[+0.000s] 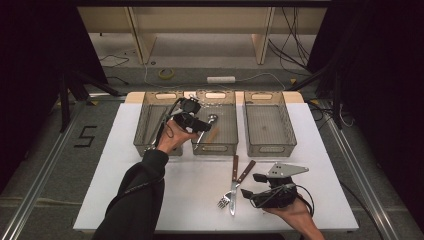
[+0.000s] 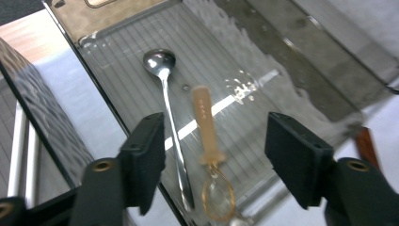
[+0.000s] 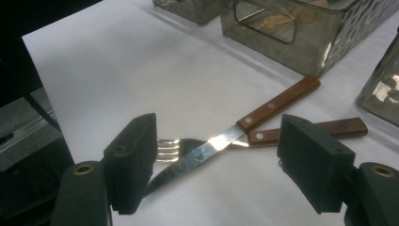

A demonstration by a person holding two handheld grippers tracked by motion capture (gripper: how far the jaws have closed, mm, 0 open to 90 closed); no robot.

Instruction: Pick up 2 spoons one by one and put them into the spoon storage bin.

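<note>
Floor past my table (image 1: pixel 150 200): tape roll (image 1: pixel 166 73), white bar (image 1: pixel 221 79) — power strip maybe, too small to tell — loose cables (image 1: pixel 295 45), wooden legs (image 1: pixel 263 35). A "5" (image 1: pixel 86 136) marked left of table.

Light falls from overhead onto the white table (image 1: pixel 125 200), bright against dark, murky surroundings. Glare streaks the middle bin's floor (image 2: pixel 244 89) in the left gripper view, which looks soft and slightly smeared. The knife blade (image 3: pixel 207 150) glints; jaws look blurred.
</note>
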